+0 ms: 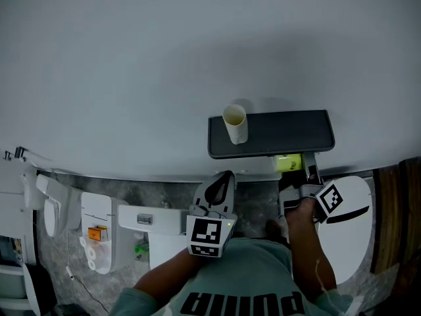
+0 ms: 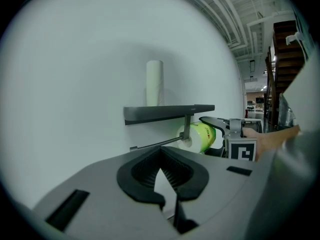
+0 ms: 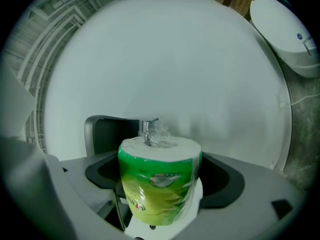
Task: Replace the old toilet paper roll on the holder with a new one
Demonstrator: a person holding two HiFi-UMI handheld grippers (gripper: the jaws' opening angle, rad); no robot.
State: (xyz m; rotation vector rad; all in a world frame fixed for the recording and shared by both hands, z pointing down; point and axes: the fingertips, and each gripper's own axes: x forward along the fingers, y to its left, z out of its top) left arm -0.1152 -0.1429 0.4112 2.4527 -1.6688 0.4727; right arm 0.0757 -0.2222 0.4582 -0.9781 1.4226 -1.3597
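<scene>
A dark shelf-type holder is fixed to the white wall, and an empty cardboard tube stands upright on it. Just under the shelf, my right gripper is shut on the new roll, which is still in its green wrapper. In the right gripper view the roll fills the jaws and the holder's metal rod meets its core. My left gripper hangs shut and empty, left of the holder and below it. Its view shows the tube, shelf, rod and green roll.
A white toilet sits at the lower right, with wooden steps beyond it. White fixtures, an orange box and spare rolls lie on the marbled floor at the lower left.
</scene>
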